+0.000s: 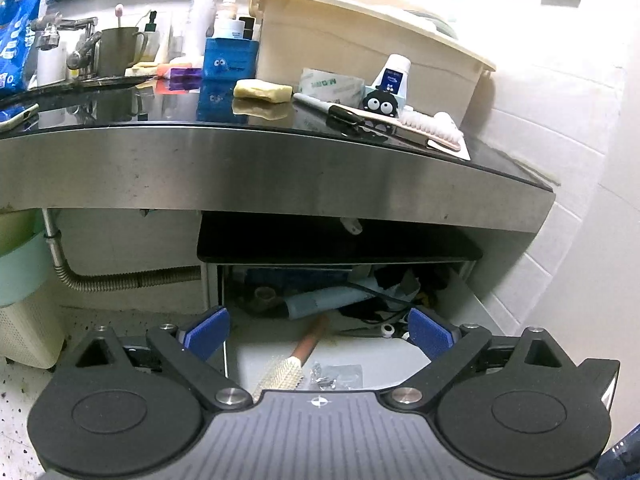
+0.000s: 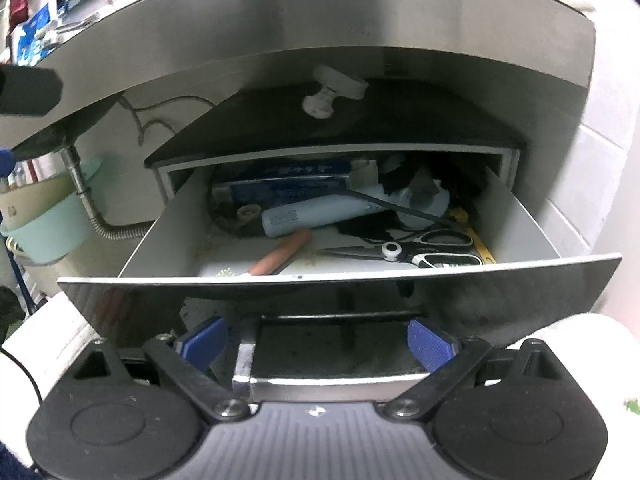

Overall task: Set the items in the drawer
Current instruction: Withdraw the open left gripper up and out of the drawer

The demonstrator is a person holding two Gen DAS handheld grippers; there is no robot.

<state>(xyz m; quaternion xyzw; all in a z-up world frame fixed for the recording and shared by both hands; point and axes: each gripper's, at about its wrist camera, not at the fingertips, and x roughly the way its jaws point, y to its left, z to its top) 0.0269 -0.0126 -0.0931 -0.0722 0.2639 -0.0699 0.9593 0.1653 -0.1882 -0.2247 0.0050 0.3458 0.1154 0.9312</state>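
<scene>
The drawer (image 2: 524, 240) serves as the landmark: it stands pulled out beneath the steel-edged surface (image 1: 280, 168), its dark glossy front panel toward the right wrist camera. Inside it lie a pair of scissors (image 2: 424, 250) toward the right wall, a pale blue bottle (image 2: 320, 214) on its side behind them, a blue box (image 2: 280, 186) at the back, and a hairbrush (image 1: 296, 364) with a reddish-brown handle near the front left (its bristled head shows only in the left wrist view).

The left tongs (image 1: 320, 334) hang above the drawer's front part, spread wide, with nothing between their blue pads (image 1: 208, 330). The right tongs (image 2: 316, 340) sit low in front of the drawer's panel, also released, gripping nothing; a metal bar lies below the gap between their pads.

Above the drawer, on the surface, rest a yellow bar of soap (image 1: 262, 91), a white brush (image 1: 430, 122), a toothpaste tube (image 1: 394, 76) and a cream plastic bin (image 1: 360, 40).
</scene>
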